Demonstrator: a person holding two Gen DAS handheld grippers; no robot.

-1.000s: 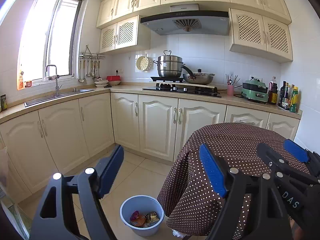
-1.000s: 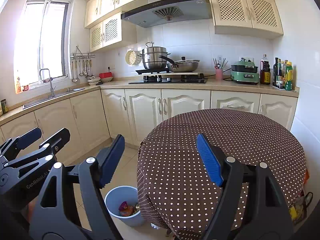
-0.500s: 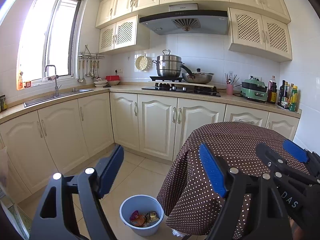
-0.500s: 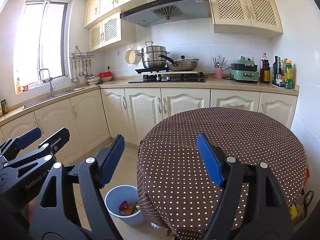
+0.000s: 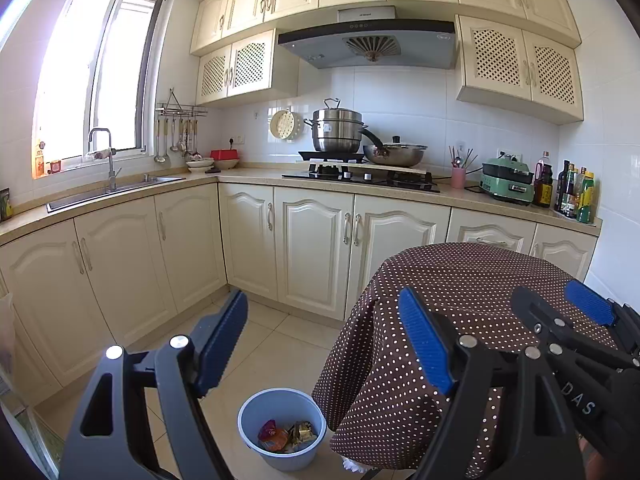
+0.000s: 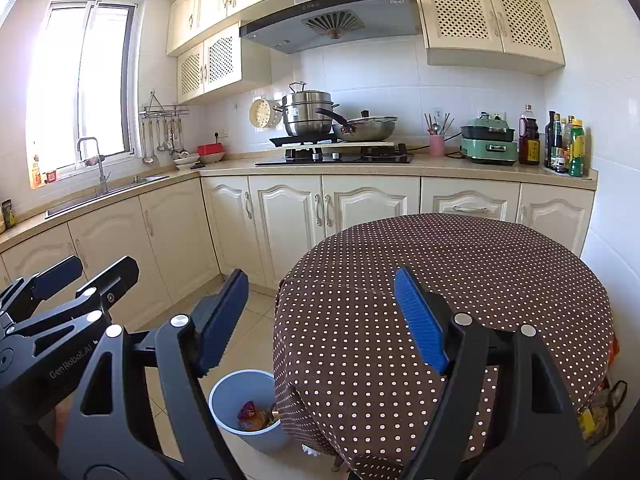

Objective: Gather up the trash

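Note:
A pale blue bin point(image 5: 280, 428) stands on the tiled floor beside the round table point(image 5: 472, 280), which wears a brown polka-dot cloth. Several crumpled wrappers point(image 5: 286, 434) lie inside the bin. The bin also shows in the right wrist view point(image 6: 244, 408), partly under the cloth edge. My left gripper point(image 5: 324, 336) is open and empty, held high above the bin. My right gripper point(image 6: 320, 320) is open and empty, above the table's near left edge. The table top point(image 6: 460, 264) shows only cloth.
Cream cabinets point(image 5: 312, 248) line the back and left walls under a counter with a sink point(image 5: 116, 188), a hob with pots point(image 5: 360, 152) and bottles point(image 5: 576, 196). A bag point(image 6: 600, 404) hangs low at the table's right side.
Both views have shifted very slightly; the kitchen sits a touch lower in frame. Both grippers stay open and empty.

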